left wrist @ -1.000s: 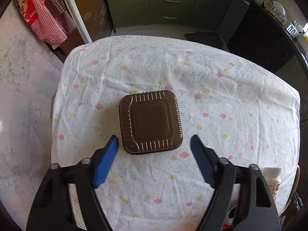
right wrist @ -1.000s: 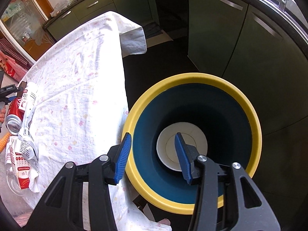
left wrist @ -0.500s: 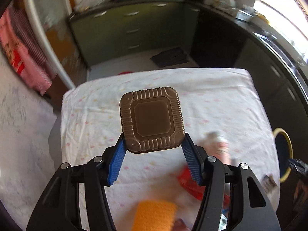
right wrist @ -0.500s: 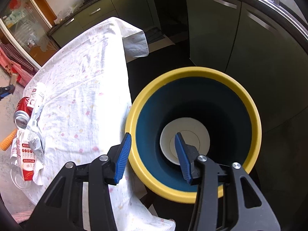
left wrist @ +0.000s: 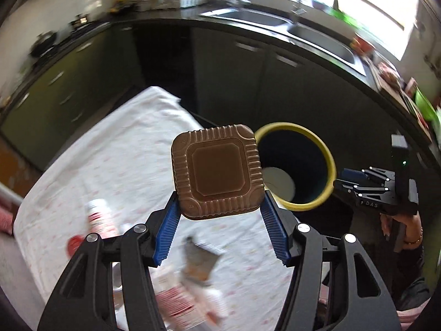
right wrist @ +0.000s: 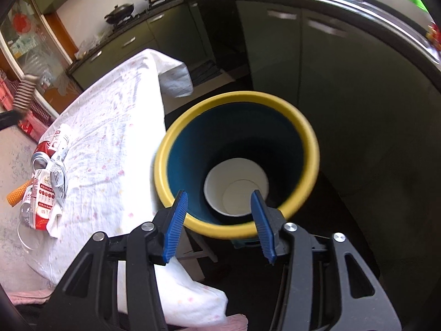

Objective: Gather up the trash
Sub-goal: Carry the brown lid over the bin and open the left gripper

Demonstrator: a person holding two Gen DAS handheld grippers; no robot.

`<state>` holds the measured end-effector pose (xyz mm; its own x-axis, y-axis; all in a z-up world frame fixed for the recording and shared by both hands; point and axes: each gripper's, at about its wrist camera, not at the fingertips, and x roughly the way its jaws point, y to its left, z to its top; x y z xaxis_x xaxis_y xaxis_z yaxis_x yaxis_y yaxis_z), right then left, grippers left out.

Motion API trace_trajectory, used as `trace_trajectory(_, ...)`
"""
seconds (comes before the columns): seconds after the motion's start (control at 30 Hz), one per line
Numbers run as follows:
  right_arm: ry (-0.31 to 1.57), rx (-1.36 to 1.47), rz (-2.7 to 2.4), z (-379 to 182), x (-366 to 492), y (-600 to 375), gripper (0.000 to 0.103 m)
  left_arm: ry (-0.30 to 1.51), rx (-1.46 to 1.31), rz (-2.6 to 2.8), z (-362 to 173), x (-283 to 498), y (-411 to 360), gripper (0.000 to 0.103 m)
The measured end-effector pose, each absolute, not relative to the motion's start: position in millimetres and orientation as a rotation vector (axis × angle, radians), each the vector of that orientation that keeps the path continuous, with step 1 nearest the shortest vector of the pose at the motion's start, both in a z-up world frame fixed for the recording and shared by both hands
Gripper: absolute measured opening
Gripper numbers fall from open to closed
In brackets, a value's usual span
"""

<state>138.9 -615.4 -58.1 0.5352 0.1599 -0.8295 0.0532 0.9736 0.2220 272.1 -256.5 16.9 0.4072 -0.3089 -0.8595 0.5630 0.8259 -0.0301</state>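
My left gripper [left wrist: 219, 207] is shut on a square brown ribbed container [left wrist: 216, 171] and holds it in the air above the table, next to the bin. The yellow-rimmed blue bin [left wrist: 328, 160] stands on the floor past the table edge, with a white paper cup [left wrist: 281, 184] at its bottom. My right gripper [right wrist: 219, 201] is open and empty, over the near rim of the bin [right wrist: 308, 140], with the cup [right wrist: 237, 184] showing between its fingers. The right gripper also shows in the left wrist view [left wrist: 344, 178].
A table with a white flowered cloth [right wrist: 115, 138] lies left of the bin. On it lie a red can [right wrist: 41, 151], a white bottle [right wrist: 60, 138], cartons and wrappers [right wrist: 46, 193] and an orange object [right wrist: 16, 195]. Dark kitchen cabinets [right wrist: 330, 69] stand behind.
My left gripper closed on the brown container, lifted it off the table and swung it right toward the bin. My right gripper opened wider and drew back slightly over the bin.
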Motion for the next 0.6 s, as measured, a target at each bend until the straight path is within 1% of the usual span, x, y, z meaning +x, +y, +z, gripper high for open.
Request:
trace_trajectory(0.27, 0.941, 0.269, 0.013, -55.9, 97.1, -654.8, 0.048, 1.165, 0.391, -0.704, -55.8, 265.3, -402.9, 0.059)
trace_trajectory(0.4, 0.937, 0.300, -0.005, -62.0, 82.2, -672.7, 0.049, 1.230, 0.422, -0.706, -95.3, 273.9, -446.4, 0.059)
trace_trajectory(0.5, 0.933, 0.319, -0.017, -65.5, 72.9, -682.3, 0.051, 1.281, 0.426, -0.680, -119.8, 280.9, -467.8, 0.060)
trace_trajectory(0.57, 0.929, 0.329, -0.019, -67.4, 71.0, -685.7, 0.055, 1.306, 0.437, -0.655, -132.7, 283.3, -477.2, 0.070)
trace_trajectory(0.6, 0.927, 0.335, -0.019, -68.5, 71.1, -687.0, 0.056, 1.310, 0.433, -0.636, -135.5, 283.0, -475.2, 0.080)
